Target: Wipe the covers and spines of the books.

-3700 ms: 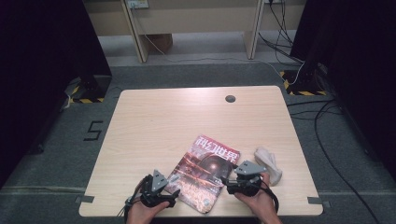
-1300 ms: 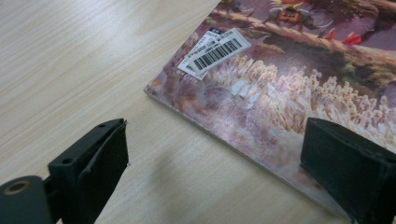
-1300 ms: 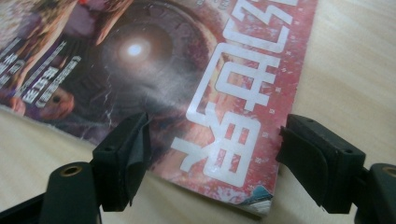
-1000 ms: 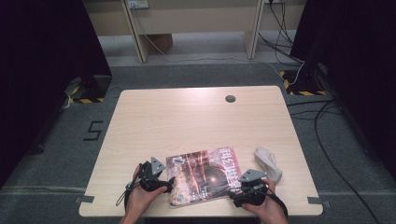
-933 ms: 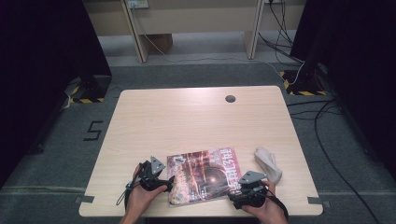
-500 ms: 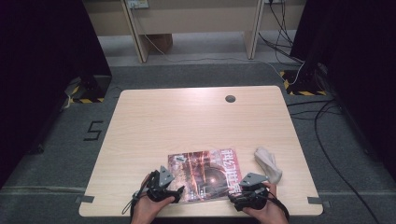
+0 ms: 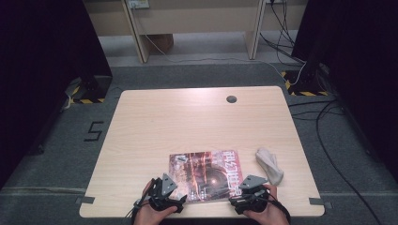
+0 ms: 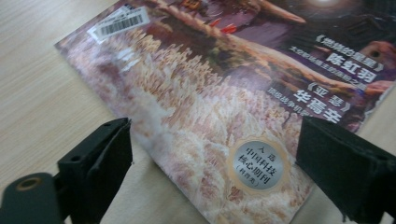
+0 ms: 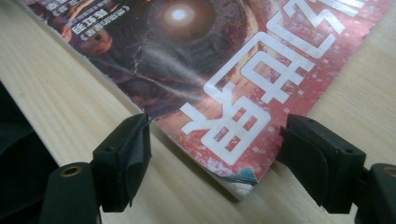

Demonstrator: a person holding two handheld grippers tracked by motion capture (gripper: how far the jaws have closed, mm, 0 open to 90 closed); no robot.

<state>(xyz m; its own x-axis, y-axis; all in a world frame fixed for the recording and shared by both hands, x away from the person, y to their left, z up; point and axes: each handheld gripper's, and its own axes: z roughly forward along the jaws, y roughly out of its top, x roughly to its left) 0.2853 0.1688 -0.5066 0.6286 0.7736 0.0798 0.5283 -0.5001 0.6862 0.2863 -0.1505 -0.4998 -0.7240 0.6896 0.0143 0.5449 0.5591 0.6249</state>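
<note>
Squaring up the magazine (image 7: 205, 174) near the table's (image 7: 155, 122) front edge. Both my left gripper (image 8: 212, 179) and right gripper (image 9: 212, 161) are wide open, straddling its near corners. Next, probably pinch them.

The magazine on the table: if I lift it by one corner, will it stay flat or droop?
The magazine looks thin and soft-covered, so it would probably droop from one corner. Its glossy cover may slide on the smooth table. The worn corner suggests it could crease or tear easily.
</note>
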